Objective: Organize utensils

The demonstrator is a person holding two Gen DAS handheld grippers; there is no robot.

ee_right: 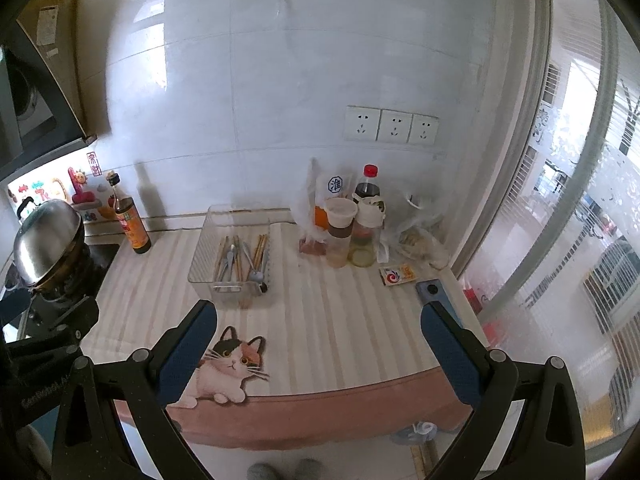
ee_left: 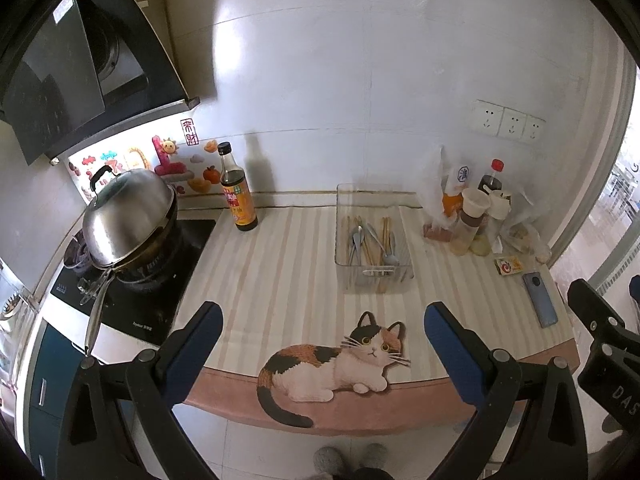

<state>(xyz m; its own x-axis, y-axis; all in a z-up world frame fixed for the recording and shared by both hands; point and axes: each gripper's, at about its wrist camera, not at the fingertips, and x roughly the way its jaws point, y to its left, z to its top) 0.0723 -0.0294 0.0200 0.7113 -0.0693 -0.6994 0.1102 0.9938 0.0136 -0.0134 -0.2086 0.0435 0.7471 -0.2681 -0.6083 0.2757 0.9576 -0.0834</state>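
Observation:
A clear plastic tray (ee_left: 404,236) stands on the striped counter mat (ee_left: 280,272), near the wall. It holds several metal spoons (ee_left: 389,257) and wooden chopsticks (ee_left: 385,224). The tray also shows in the right wrist view (ee_right: 200,264), with the spoons (ee_right: 256,276) and chopsticks (ee_right: 261,246) inside. My left gripper (ee_left: 322,320) is open and empty, held back over the counter's front edge. My right gripper (ee_right: 318,318) is open and empty, beside it to the right. Both are well short of the tray.
A lidded steel wok (ee_left: 128,220) sits on the stove at left. A dark sauce bottle (ee_left: 236,190) stands by the wall. Bottles, jars and plastic bags (ee_left: 472,212) crowd the right back corner. A blue phone (ee_left: 540,298) and a small box (ee_left: 509,266) lie at right.

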